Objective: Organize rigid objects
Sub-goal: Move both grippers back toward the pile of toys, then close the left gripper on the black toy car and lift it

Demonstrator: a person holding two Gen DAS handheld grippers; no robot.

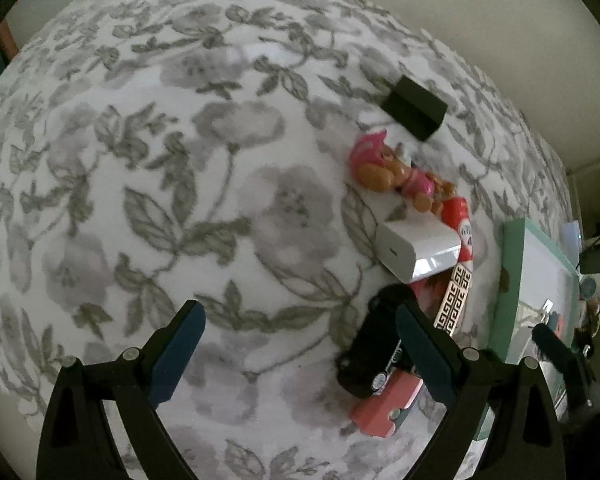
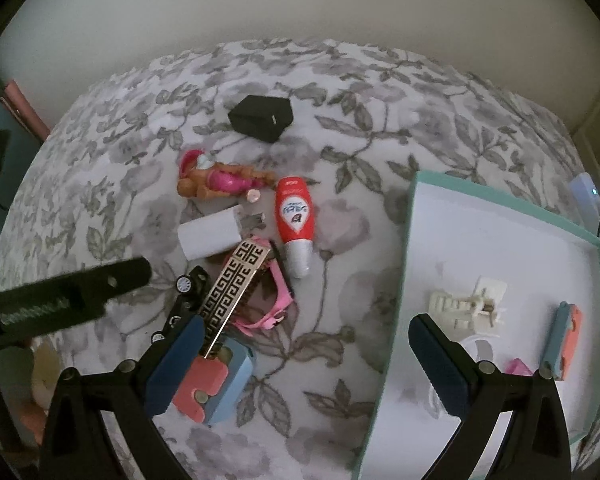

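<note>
Both claws gape, grasping nothing: left gripper (image 1: 300, 354), right gripper (image 2: 306, 364). A red bottle (image 2: 294, 210) with silver cap lies on floral cloth (image 2: 340, 344); its label is unreadable

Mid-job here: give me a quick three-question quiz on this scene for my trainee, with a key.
1. True or false: both the left gripper and the right gripper are open and hold nothing.
2. Which item lies farthest from the teal-rimmed tray? A) red bottle B) black box C) gold patterned comb
3. Fill in: the white charger block lies between the comb and the ____ figure.

Key: 1 true; 2 B; 3 toy dog.
</note>
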